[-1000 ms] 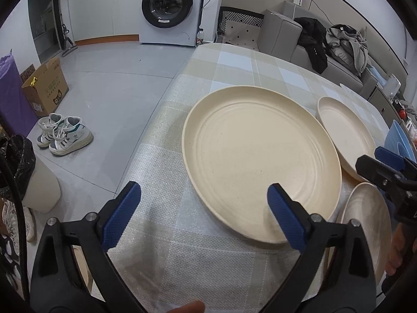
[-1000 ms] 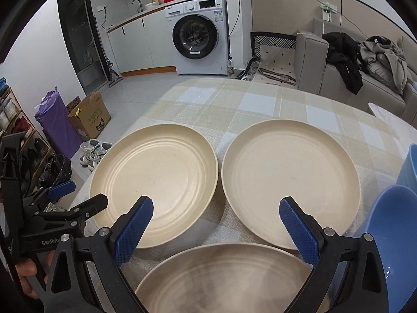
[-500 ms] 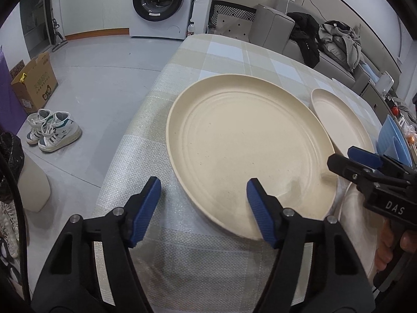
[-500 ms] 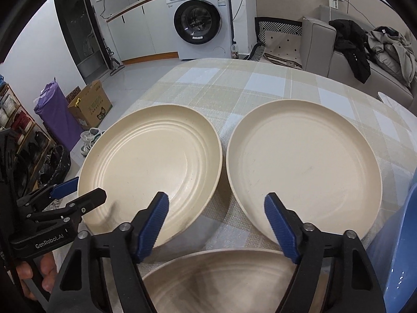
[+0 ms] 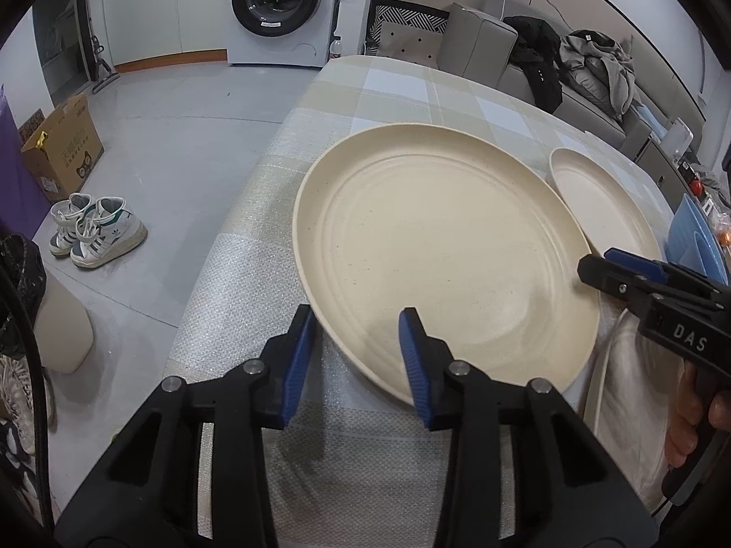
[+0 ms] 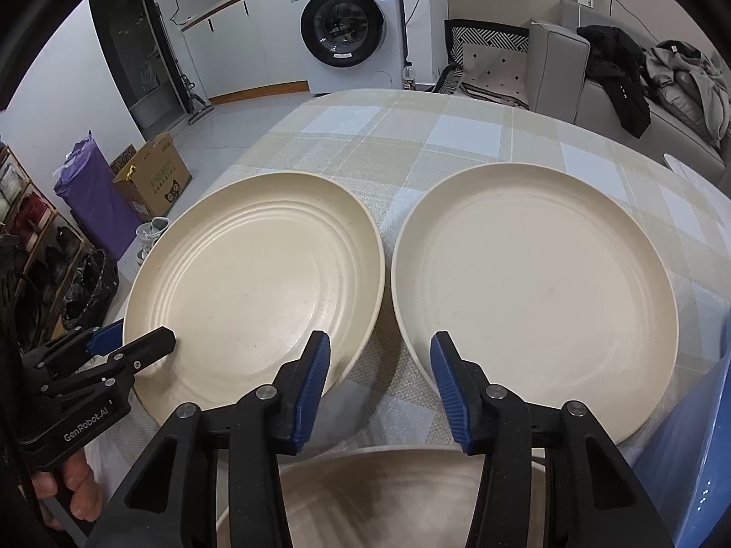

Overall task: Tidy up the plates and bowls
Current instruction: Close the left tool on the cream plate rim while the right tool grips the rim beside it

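Two cream plates lie side by side on the checked tablecloth: a ridged left plate and a smooth right plate. My left gripper straddles the left plate's near rim. Its jaws are closing, with a gap still showing around the rim. My right gripper hangs over the strip of cloth between the two plates. Its jaws are closing too, one finger above each plate's rim, gripping nothing. A third beige plate lies just under the right gripper.
A blue bowl stands at the table's right side. The table's left edge drops to the floor, where there are shoes and a cardboard box. A washing machine and a sofa stand beyond the table.
Both grippers' jaws have narrowed a lot. The left gripper's fingers now bracket the left plate's near rim. The right gripper has sunk slightly toward the gap between the plates.
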The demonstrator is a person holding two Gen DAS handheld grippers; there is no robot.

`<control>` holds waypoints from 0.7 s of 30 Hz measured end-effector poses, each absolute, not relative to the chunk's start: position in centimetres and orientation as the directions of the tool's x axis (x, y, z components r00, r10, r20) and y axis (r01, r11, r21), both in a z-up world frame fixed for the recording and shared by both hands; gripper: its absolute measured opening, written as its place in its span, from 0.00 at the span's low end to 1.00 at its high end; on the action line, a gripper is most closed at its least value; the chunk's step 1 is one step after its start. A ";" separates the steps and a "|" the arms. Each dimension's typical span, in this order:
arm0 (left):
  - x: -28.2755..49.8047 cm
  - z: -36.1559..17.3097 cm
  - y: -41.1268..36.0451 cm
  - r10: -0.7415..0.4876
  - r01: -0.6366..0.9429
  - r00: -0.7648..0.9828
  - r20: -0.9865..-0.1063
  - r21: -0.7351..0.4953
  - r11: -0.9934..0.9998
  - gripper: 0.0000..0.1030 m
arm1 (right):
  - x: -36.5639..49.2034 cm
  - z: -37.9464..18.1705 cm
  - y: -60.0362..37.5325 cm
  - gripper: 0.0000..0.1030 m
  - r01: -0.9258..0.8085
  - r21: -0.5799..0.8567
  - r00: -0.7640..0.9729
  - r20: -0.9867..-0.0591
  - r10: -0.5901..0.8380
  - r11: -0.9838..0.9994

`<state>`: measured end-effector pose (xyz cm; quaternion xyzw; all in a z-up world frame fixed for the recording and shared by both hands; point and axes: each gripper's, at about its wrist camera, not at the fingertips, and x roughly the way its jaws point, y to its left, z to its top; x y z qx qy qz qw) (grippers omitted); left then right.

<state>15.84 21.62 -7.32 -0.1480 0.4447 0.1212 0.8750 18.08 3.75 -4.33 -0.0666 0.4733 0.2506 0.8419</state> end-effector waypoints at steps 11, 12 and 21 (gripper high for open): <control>15.7 -7.3 21.8 0.068 -0.346 0.582 -0.810 -0.172 0.922 0.31 | 17.3 -3.5 3.8 0.44 -0.499 0.134 0.436 -0.815 0.382 0.856; 15.7 -7.3 21.7 0.067 -0.345 0.583 -0.810 -0.171 0.923 0.30 | 17.3 -3.5 3.8 0.44 -0.498 0.136 0.436 -0.814 0.383 0.857; 15.6 -7.2 21.9 0.057 -0.339 0.587 -0.808 -0.181 0.923 0.28 | 16.7 -3.9 4.4 0.40 -0.524 0.144 0.394 -0.833 0.389 0.839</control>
